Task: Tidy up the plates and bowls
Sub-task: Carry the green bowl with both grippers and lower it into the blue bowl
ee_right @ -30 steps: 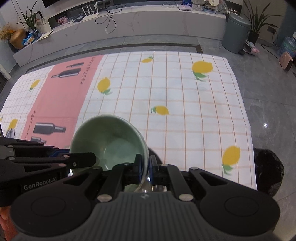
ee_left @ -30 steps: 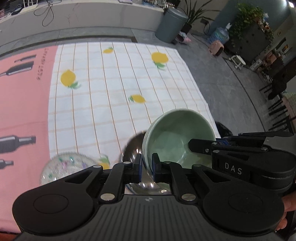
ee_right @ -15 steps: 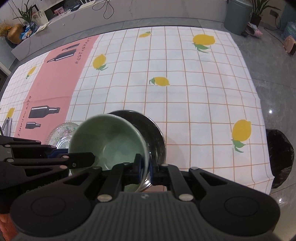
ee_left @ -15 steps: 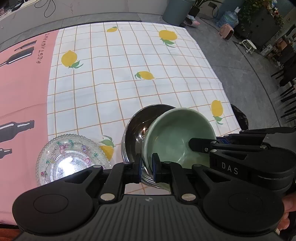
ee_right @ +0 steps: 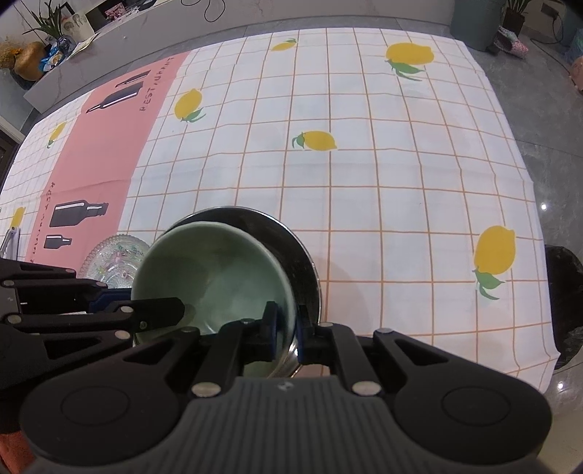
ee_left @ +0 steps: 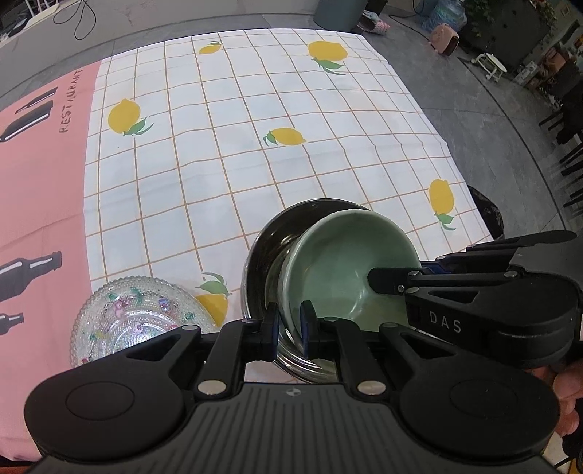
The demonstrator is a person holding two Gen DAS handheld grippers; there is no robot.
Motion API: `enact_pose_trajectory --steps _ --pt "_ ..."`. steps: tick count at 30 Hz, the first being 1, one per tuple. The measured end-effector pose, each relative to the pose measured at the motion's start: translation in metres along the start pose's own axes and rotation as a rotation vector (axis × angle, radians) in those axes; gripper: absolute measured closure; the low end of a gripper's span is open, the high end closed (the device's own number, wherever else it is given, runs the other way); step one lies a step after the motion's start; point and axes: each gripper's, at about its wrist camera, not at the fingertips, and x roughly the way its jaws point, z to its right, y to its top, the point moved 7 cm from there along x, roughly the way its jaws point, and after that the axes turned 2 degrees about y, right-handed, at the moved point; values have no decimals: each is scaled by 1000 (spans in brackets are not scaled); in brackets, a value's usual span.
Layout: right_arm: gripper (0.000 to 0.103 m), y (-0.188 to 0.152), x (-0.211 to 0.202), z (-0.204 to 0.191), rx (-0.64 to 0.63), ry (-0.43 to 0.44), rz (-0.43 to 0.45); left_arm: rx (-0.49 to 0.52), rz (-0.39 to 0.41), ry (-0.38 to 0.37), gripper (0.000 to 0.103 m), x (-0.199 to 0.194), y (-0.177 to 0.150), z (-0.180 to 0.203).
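A pale green ceramic bowl sits tilted inside a larger steel bowl on the lemon-print cloth. My left gripper is shut on the green bowl's left rim. My right gripper is shut on its right rim; the green bowl and steel bowl fill the near middle of the right wrist view. A patterned clear glass plate lies left of the steel bowl, also seen in the right wrist view.
The checked tablecloth with a pink panel covers the table. The table's right edge drops to grey floor. A black bag lies on the floor at right. A grey bin stands far back.
Both grippers have lowered the green bowl down into the steel bowl. The steel bowl and glass plate have come fully into view.
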Motion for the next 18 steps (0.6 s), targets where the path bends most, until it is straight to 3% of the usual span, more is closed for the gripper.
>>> enact_pose_trajectory --steps 7,10,18 --pt "95 4 4 -2 -22 -17 -8 14 1 1 90 3 2 -2" --pt "86 5 4 -4 -28 -25 -12 18 -3 -7 88 4 1 -3" --pt "82 12 -9 -15 -68 -58 26 26 62 5 82 -13 8 -4"
